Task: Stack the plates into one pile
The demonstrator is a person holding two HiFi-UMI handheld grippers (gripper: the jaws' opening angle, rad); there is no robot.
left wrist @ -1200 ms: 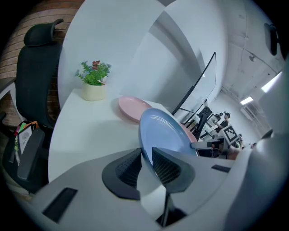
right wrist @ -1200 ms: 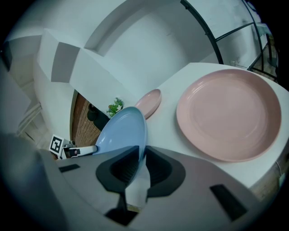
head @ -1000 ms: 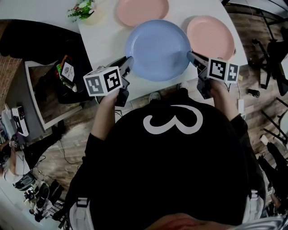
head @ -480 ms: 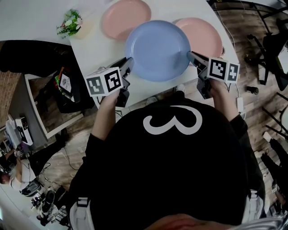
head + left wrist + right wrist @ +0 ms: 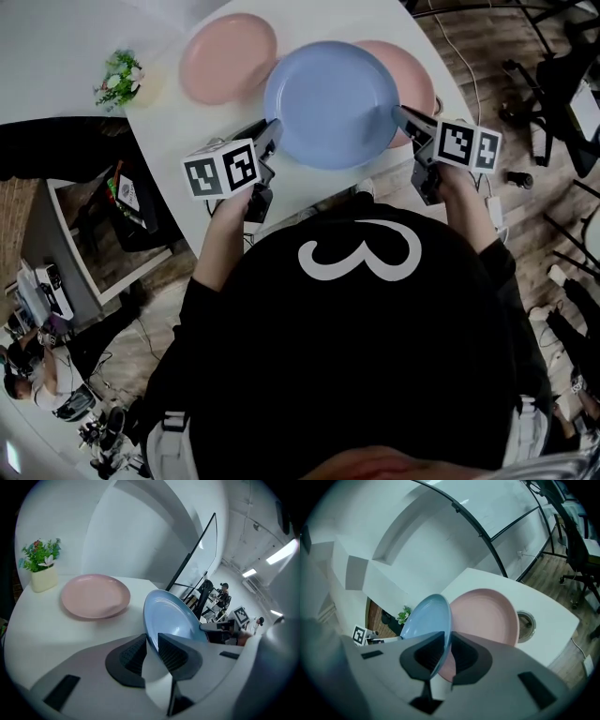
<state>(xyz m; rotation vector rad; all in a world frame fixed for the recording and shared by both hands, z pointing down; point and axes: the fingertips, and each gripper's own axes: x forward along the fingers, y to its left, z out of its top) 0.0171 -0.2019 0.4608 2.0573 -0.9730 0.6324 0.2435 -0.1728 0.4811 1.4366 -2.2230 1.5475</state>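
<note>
Your left tongs (image 5: 270,133) and right tongs (image 5: 400,114) each grip the rim of the blue plate (image 5: 328,103). It hangs partly over one pink plate (image 5: 420,86).

sm potted plant (image 5: 119,78) on white table (image 5: 216,127), office chair (image 5: 575,545) on wood floor (image 5: 543,566)

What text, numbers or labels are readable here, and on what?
"3": large white numeral on the person's black shirt.
Cubes on the left gripper and right gripper: square marker patterns, no words.
Small white tag left of the table: too small to read.
</note>
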